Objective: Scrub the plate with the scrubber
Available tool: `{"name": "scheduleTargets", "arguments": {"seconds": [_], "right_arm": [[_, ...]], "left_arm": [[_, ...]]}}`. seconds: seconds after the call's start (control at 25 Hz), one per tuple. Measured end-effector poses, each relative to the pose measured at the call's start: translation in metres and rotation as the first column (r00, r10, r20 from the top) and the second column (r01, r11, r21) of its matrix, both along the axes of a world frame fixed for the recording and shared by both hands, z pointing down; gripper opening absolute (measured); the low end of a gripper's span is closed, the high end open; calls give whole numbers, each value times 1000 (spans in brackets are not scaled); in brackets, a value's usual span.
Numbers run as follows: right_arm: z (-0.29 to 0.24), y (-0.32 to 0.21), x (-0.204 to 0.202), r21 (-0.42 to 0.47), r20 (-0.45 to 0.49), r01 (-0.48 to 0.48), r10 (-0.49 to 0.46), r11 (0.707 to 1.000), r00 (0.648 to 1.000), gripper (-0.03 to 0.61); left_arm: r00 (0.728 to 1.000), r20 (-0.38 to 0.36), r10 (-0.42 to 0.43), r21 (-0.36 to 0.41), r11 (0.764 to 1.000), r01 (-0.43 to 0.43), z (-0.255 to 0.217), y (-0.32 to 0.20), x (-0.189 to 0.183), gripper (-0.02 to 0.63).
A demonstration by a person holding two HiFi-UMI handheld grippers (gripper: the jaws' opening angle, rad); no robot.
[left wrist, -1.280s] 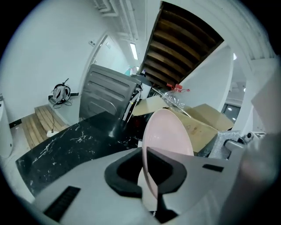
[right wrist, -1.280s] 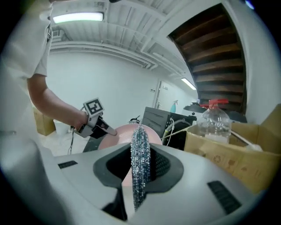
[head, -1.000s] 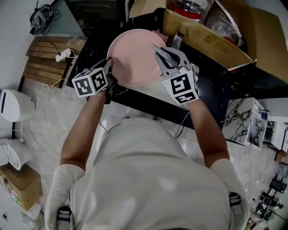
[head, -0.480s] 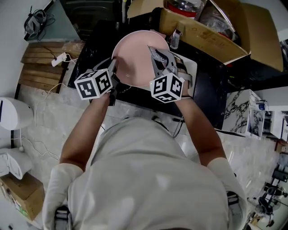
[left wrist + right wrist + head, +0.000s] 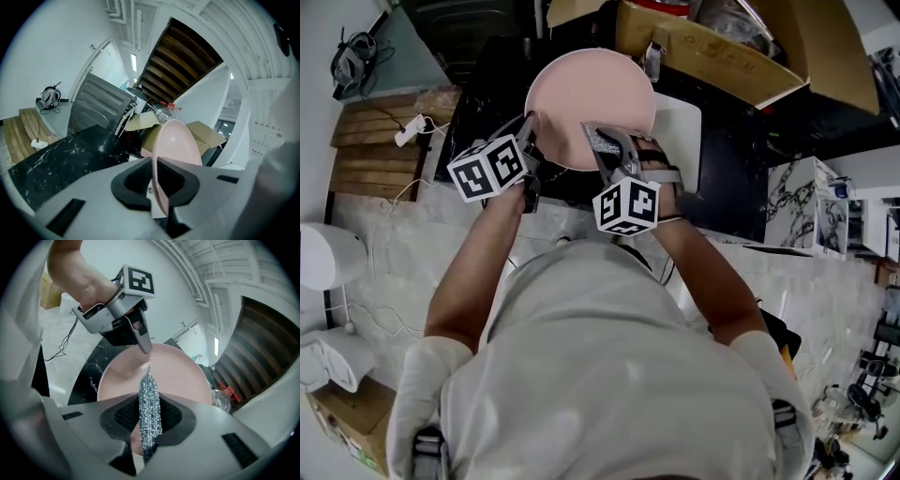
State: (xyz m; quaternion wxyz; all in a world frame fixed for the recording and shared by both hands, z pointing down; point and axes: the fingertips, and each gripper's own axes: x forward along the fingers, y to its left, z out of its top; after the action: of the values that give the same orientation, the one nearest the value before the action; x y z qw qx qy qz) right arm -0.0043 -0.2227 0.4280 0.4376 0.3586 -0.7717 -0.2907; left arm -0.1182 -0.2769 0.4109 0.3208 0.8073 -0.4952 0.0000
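1. Two grippers in use, both mine, both loaded.
2. Left gripper (image 5: 157, 183): jaws clamped on the rim of the pink plate (image 5: 591, 84), one pad on each face. They have just closed a little further on it. The plate sits at upper centre of the head view, over the black counter (image 5: 736, 164). I judge the edge grip leaves its whole face open to the other tool.
3. Right gripper (image 5: 149, 425): jaws pinched together on the scrubber (image 5: 149, 404), a silvery mesh strip squeezed flat. Its tip juts past the pads, so the mesh meets the plate first, not my fingers.
4. Scrubber and plate: the mesh overlaps the plate's lower right edge in the head view. Contact looks likely, though I cannot tell for certain.
5. Surroundings: white board (image 5: 682, 117) just right of the plate and open cardboard box (image 5: 722, 56) at upper right, neither touched.
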Motion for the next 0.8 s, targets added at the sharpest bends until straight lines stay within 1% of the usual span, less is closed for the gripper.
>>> {"name": "scheduleTargets", "arguments": {"seconds": [0.12,0.16,0.28,0.44,0.64,0.8], "right_arm": [[2,14,-5,-82,63,24,-18,996,998,78],[-2,15,-2,-89,82,19,-11,996,997,78],[-29,5,16,-43,118,-39,44,998,992,78],[-63,-15,42,10,150,-125,122,992,981,78],[-77,-34,53,25,183,-183,176,983,967,78],[-74,-43,53,19,177,-227,221,974,959,78]], "left_arm": [[999,26,20,9,1000,-21,4,4,6,21],[999,32,23,9,1000,-23,6,4,6,21],[999,24,30,6,1000,-30,10,6,8,15],[999,30,42,24,999,-43,8,9,12,17],[998,36,58,38,997,-60,6,14,21,20],[996,29,86,38,995,-88,2,19,30,21]]}}
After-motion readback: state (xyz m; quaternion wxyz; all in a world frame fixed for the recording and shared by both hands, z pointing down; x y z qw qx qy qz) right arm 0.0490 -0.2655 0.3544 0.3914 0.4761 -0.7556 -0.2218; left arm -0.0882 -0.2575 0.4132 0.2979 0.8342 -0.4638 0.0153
